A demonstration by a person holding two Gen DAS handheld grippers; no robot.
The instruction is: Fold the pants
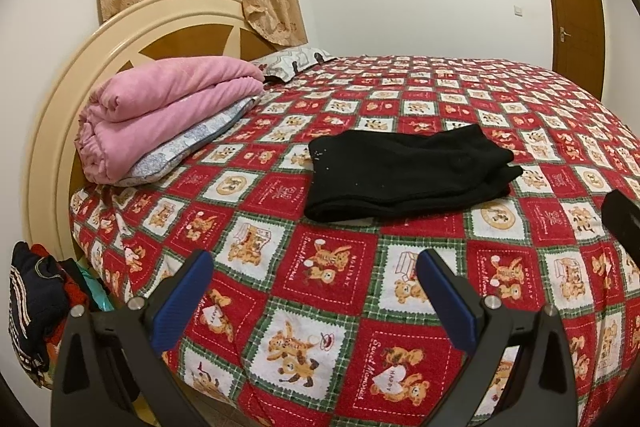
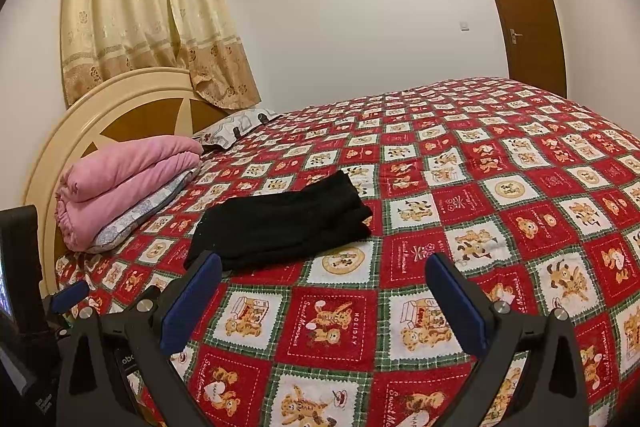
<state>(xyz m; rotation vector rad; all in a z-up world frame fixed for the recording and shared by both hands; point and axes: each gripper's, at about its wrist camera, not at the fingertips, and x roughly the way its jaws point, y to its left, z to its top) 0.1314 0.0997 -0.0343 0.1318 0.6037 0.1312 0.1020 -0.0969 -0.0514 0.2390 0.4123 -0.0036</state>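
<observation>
Black pants (image 1: 404, 177) lie folded into a compact stack on the red bear-patterned bedspread (image 1: 340, 267). They also show in the right wrist view (image 2: 284, 223). My left gripper (image 1: 314, 263) is open and empty, held above the bed's near edge, well short of the pants. My right gripper (image 2: 324, 267) is open and empty, just in front of and to the right of the pants. Part of the right gripper (image 1: 622, 217) shows at the right edge of the left wrist view.
A folded pink blanket (image 1: 160, 123) on a pale quilt lies by the cream headboard (image 1: 80, 67). A patterned pillow (image 1: 296, 61) sits behind it. A pile of dark clothes (image 1: 36, 311) is beside the bed at lower left. A brown door (image 2: 524, 15) stands far right.
</observation>
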